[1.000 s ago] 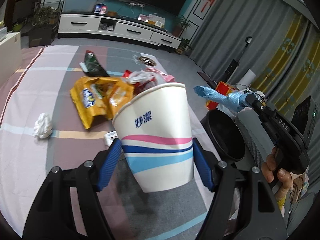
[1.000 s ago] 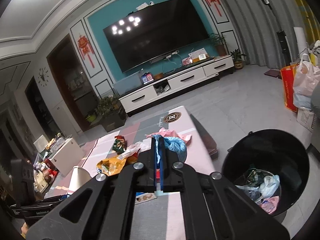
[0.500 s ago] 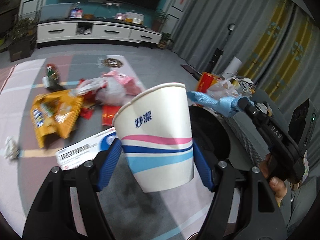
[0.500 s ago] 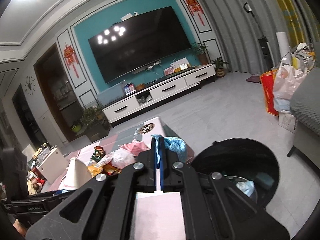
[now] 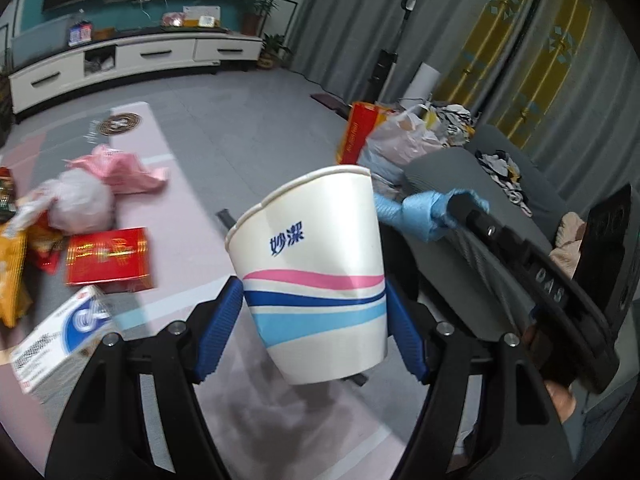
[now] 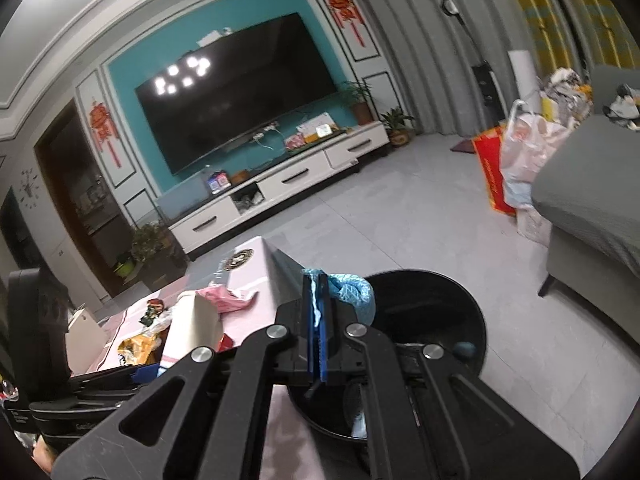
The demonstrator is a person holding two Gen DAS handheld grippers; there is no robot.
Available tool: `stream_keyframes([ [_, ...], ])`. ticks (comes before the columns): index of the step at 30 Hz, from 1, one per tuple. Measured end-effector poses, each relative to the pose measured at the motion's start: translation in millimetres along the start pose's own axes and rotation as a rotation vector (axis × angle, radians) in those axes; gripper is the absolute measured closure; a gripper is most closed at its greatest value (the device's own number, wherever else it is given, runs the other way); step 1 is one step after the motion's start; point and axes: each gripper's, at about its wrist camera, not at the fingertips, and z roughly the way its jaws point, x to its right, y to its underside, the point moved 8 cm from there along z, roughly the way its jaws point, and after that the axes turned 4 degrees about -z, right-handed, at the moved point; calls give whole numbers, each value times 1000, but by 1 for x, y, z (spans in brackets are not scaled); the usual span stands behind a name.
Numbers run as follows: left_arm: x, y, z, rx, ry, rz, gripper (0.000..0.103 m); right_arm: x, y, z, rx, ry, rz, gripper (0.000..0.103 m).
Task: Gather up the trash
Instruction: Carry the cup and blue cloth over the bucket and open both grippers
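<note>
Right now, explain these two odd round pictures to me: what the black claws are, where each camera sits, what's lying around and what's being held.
No robot here: a person holds a hand gripper in each hand, each with a wide-angle camera looking along its fingers. The left gripper grips a paper cup. The right gripper is shut on a crumpled blue cloth above a black trash bin. Left on the pink table: a red box, a white box, a pink bag and wrappers.

Black tongs, ribbed blue pads, silver screws.
</note>
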Motion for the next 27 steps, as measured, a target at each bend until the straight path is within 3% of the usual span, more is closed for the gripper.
stream_keyframes([
  [6, 17, -8, 38, -46, 43, -26, 32, 23, 12, 7, -61, 53, 58, 100],
  [12, 18, -4, 76, -108, 6, -36, 31, 40, 24, 20, -129, 107, 84, 100],
  [21, 12, -4, 94, -145, 10, -66, 31, 56, 35, 31, -197, 152, 105, 99],
  [24, 11, -3, 99, -156, 26, -81, 25, 59, 38, 34, -218, 163, 120, 91],
  [25, 10, -3, 100, -153, 22, -88, 19, 61, 39, 34, -220, 173, 126, 89],
  [27, 8, -4, 100, -145, 14, -90, 18, 62, 37, 34, -221, 181, 126, 84],
])
